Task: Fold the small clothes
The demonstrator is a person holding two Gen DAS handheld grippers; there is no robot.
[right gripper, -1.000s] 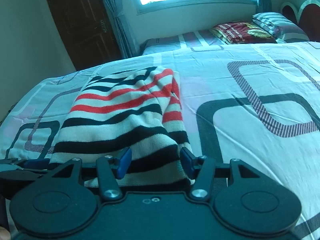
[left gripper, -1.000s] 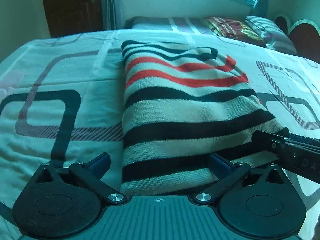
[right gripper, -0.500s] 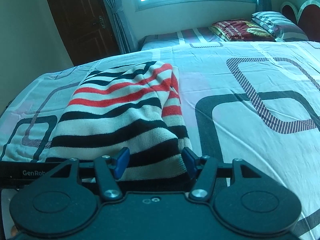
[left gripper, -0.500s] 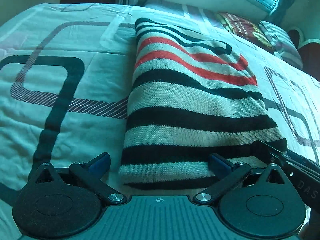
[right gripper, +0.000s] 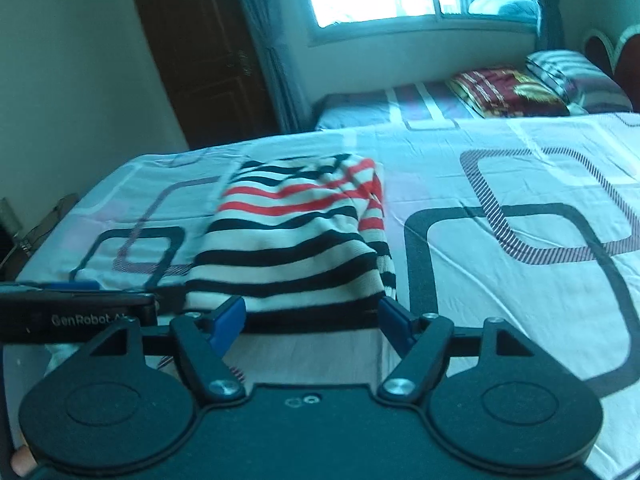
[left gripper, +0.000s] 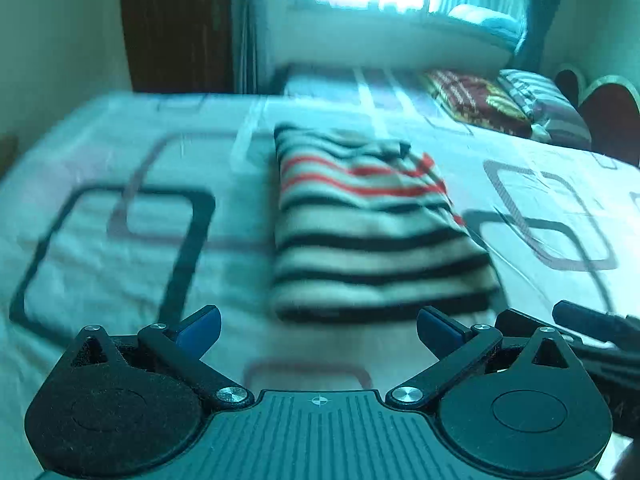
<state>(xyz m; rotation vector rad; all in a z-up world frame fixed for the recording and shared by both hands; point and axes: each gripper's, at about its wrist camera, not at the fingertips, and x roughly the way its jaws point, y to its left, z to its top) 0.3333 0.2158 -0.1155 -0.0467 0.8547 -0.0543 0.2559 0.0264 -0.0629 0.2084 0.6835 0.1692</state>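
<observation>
Patterned bed sheet (right gripper: pixel 500 288), one folded striped sweater (right gripper: pixel 296 240), two claws (both spread, empty): left claw (left gripper: pixel 318 326), right claw (right gripper: pixel 310 320).

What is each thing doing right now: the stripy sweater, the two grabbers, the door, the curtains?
Sweater: folded, lying flat on the bed.
Left gripper: open, empty.
Right gripper: open, just widened, empty.
Door: shut.
Curtains: pulled aside.
</observation>
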